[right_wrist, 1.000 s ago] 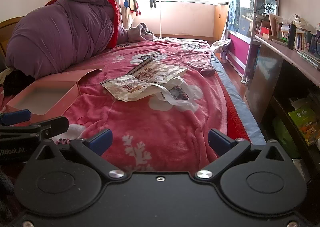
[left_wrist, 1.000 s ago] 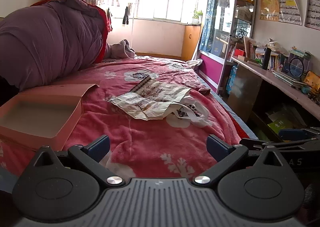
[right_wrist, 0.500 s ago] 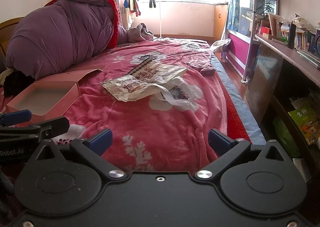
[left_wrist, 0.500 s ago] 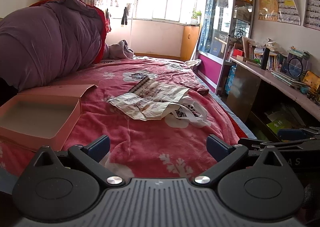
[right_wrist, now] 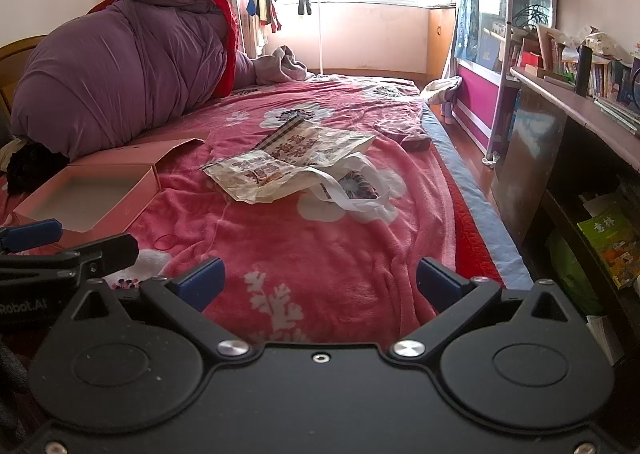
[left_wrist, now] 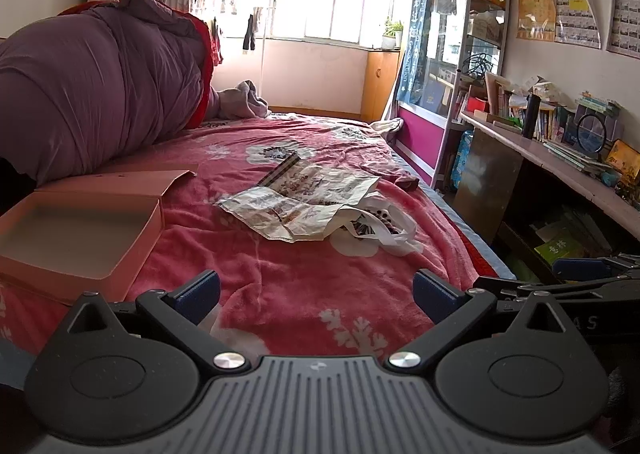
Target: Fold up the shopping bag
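Crumpled shopping bag [left_wrist: 308, 201] lies unfolded on the red blanket [left_wrist: 280, 286], well ahead of both tongs, nothing gripped.
Nothing has moved against the earlier frames: bag, pink box [left_wrist: 76, 230] and both views match. My left gripper [left_wrist: 316, 292] and right gripper [right_wrist: 320, 280] hover low over the near end of the bed, level, side by side, jaws spread wide. Print on the bag is too small to read; its white handles [right_wrist: 352, 197] trail toward my right tong. My hands are out of view.
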`<state>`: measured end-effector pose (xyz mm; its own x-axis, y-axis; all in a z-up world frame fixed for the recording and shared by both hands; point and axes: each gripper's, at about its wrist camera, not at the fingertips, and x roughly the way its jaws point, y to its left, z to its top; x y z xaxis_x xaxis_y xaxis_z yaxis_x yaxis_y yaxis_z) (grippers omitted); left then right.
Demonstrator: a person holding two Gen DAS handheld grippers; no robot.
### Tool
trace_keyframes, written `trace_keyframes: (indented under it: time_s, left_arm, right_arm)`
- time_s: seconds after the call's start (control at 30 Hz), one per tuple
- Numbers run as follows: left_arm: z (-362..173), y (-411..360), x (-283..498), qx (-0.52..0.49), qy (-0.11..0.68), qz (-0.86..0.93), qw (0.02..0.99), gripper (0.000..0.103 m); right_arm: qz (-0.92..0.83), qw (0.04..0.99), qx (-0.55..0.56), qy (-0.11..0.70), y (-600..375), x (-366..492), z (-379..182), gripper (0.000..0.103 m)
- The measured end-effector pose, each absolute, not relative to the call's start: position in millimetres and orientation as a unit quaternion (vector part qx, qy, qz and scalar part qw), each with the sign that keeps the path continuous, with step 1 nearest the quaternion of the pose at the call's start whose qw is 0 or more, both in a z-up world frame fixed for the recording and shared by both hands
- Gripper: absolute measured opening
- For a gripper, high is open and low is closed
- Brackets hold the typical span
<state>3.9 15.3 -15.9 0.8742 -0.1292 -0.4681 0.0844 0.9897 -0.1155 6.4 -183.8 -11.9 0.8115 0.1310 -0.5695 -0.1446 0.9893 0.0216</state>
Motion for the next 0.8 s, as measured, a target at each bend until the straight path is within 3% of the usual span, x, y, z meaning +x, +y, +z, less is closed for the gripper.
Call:
trace_keyframes:
  time_s: [0.8]
  left_arm:
    - [-49, 19, 100, -0.040, 0.275, -0.050, 0.959, 0.103]
  right_arm:
    - [0.105, 0.953, -0.008, 0.285, -191, 101, -51, 0.103]
